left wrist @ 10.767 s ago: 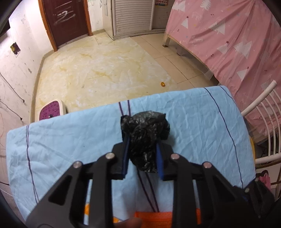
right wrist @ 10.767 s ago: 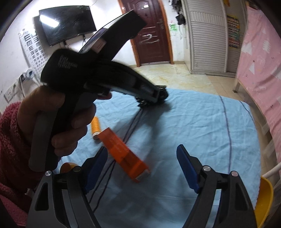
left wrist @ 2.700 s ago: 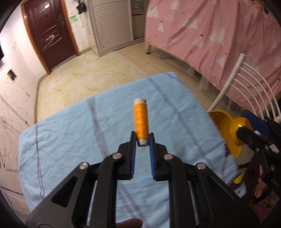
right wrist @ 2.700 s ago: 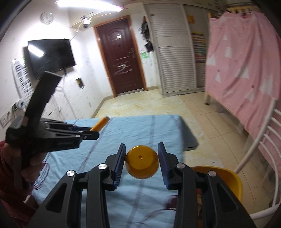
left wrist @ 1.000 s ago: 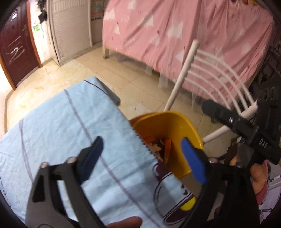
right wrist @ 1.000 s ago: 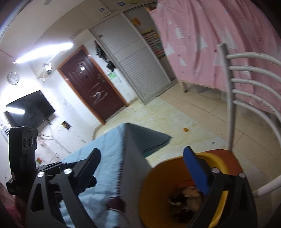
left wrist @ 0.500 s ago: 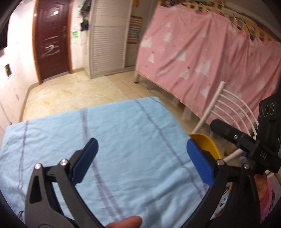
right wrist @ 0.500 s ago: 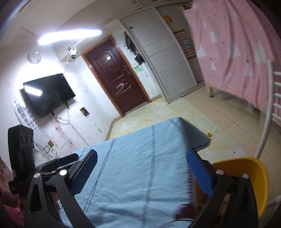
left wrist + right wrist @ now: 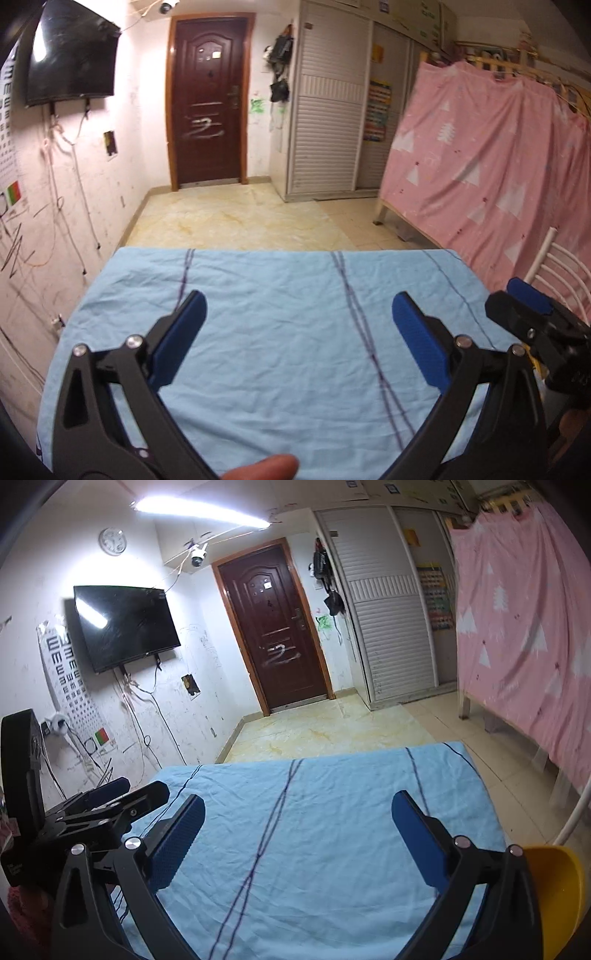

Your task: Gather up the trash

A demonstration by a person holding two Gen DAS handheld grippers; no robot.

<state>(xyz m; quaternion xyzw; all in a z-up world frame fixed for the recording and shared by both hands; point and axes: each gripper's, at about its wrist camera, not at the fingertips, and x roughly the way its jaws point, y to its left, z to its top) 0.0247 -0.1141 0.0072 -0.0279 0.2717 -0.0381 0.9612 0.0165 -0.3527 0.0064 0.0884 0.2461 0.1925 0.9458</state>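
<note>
Both black blue-padded tools — left tool [image 9: 295, 336], right tool [image 9: 295, 834] — spread wide, holding nothing, over light-blue cloth-covered surface [image 9: 288, 295]; yellow plastic bin [image 9: 561, 890] at 4 o'clock.

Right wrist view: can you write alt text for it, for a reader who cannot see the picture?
The open, empty right gripper hovers over a table covered by a light blue cloth with nothing on it. The left gripper shows at the left edge and a yellow bin at the lower right. Behind are a brown door, a wall television and a pink curtain.
</note>
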